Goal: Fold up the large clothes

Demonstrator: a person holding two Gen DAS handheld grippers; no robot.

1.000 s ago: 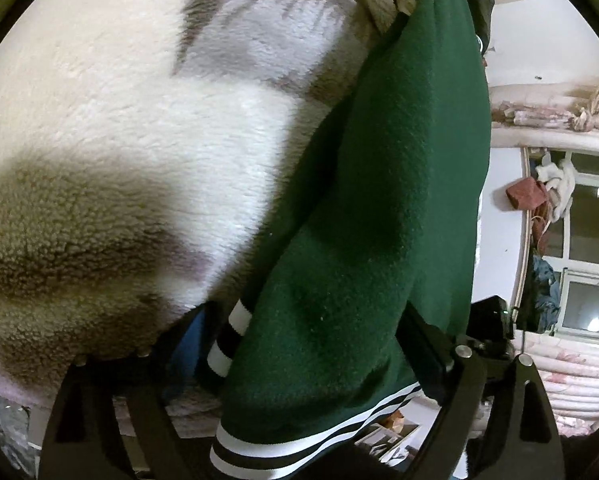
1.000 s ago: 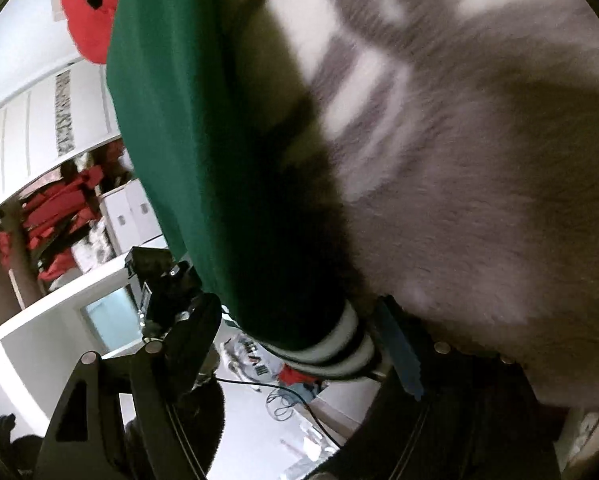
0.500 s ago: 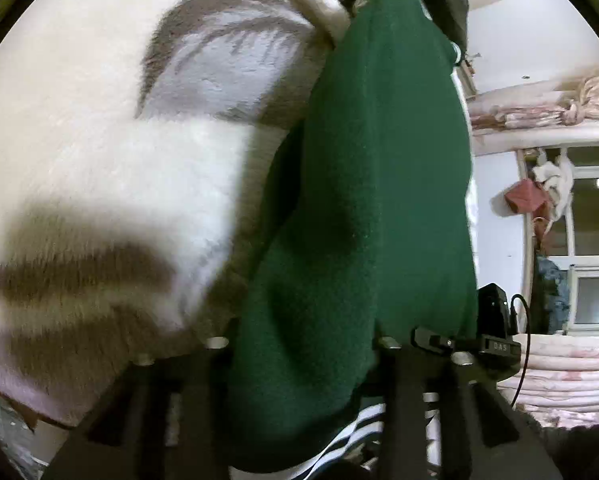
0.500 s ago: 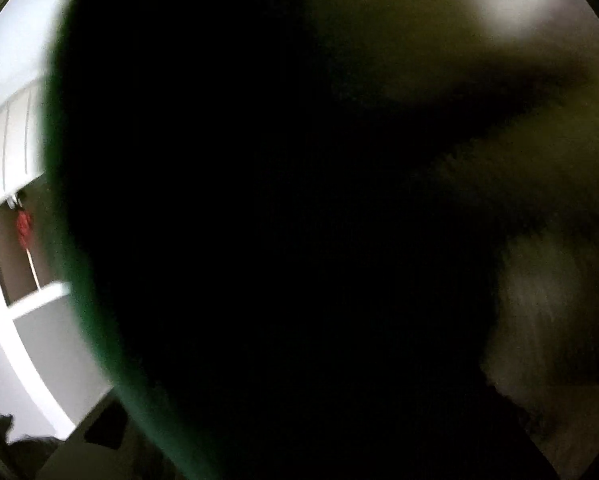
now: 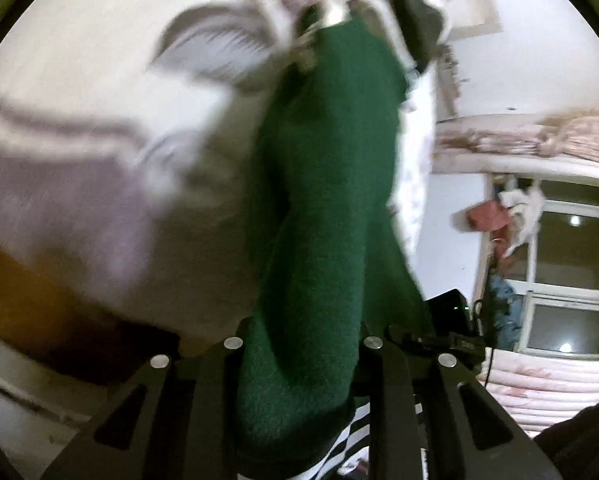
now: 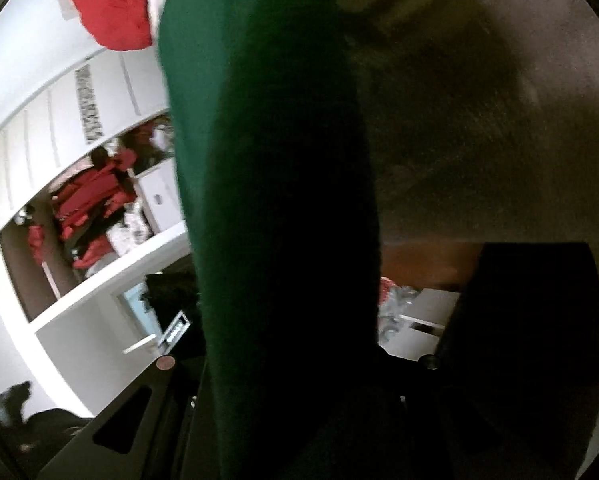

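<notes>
The left claw (image 5: pixel 301 364) has just been closing and now pinches the green sleeve (image 5: pixel 327 208) of the large garment, striped cuff (image 5: pixel 353 428) tucked below its fingers (image 5: pixel 383 392); a second ago those jaws stood wide around the cloth. The fleece blanket (image 5: pixel 99 128) lies blurred to its left, a window (image 5: pixel 571 280) to its right. The right claw (image 6: pixel 295 384) has likewise been closing — dark green sleeve fabric (image 6: pixel 267 160) fills its gap, gripped as far as the shadow allows. Both cuffs look secured, so lifting to spread the garment seems next. Open room lies toward the wardrobe (image 6: pixel 59 152) at left; the blanket crowds the right.
</notes>
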